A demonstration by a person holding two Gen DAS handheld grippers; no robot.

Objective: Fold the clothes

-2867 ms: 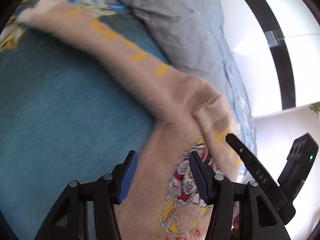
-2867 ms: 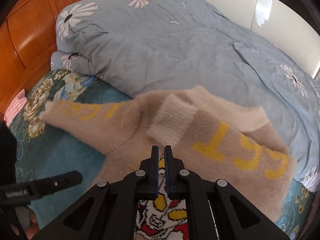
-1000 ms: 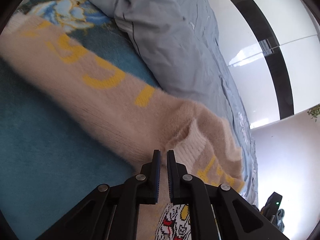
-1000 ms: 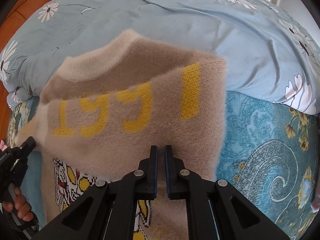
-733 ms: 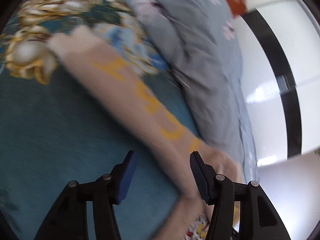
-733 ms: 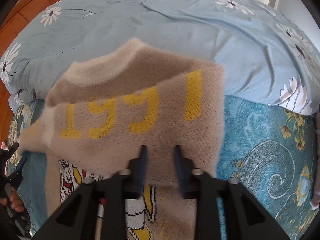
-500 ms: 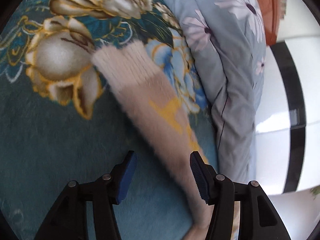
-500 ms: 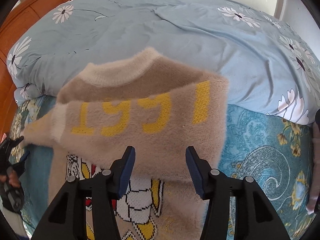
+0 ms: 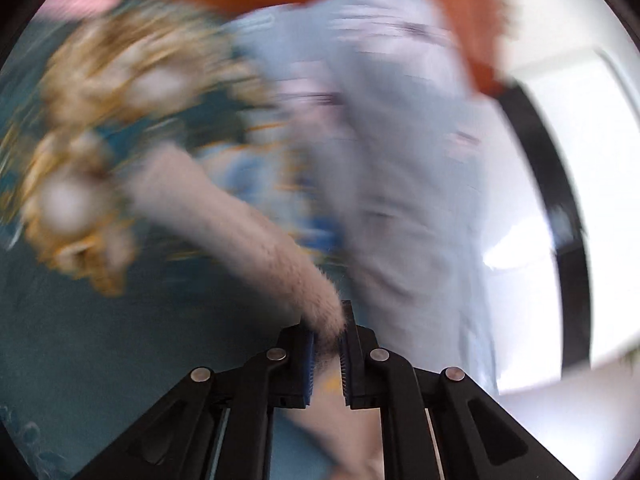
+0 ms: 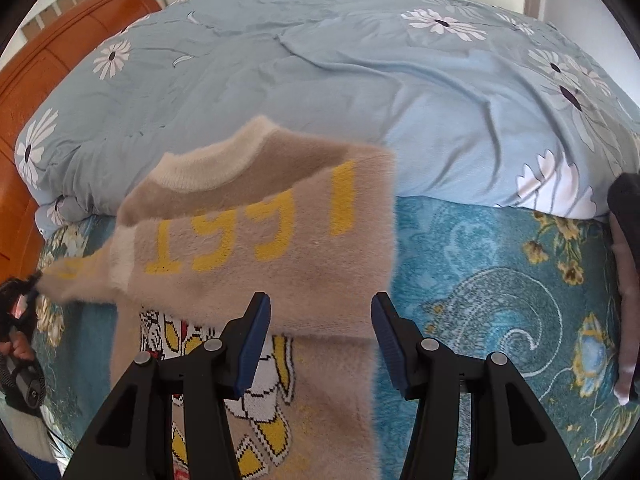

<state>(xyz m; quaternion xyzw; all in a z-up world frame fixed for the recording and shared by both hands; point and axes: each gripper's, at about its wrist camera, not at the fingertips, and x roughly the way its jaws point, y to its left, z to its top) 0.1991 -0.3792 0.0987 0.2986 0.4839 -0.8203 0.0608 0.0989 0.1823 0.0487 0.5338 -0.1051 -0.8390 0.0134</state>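
A beige fuzzy sweater (image 10: pixel 256 280) with yellow letters and a cartoon print lies on the teal bedspread (image 10: pixel 480 280). One sleeve is folded across its chest, lettering up. My right gripper (image 10: pixel 320 320) hovers open just above the lower edge of that folded sleeve, with nothing between its fingers. The other sleeve (image 9: pixel 224 224) stretches out to the left. My left gripper (image 9: pixel 326 336) is shut on this sleeve, with the cuff lying beyond the fingertips. The left wrist view is badly motion-blurred. In the right wrist view the left gripper (image 10: pixel 28 284) shows at the far left edge, held by a hand.
A light blue daisy-print duvet (image 10: pixel 360 80) is heaped along the far side of the bed. An orange wooden headboard (image 10: pixel 60 40) stands at the back left. A dark and grey object (image 10: pixel 624 280) lies at the right edge.
My right gripper opened and released the sleeve it laid across the chest. My left gripper opened, moved out along the other sleeve toward its cuff, and shut on it.
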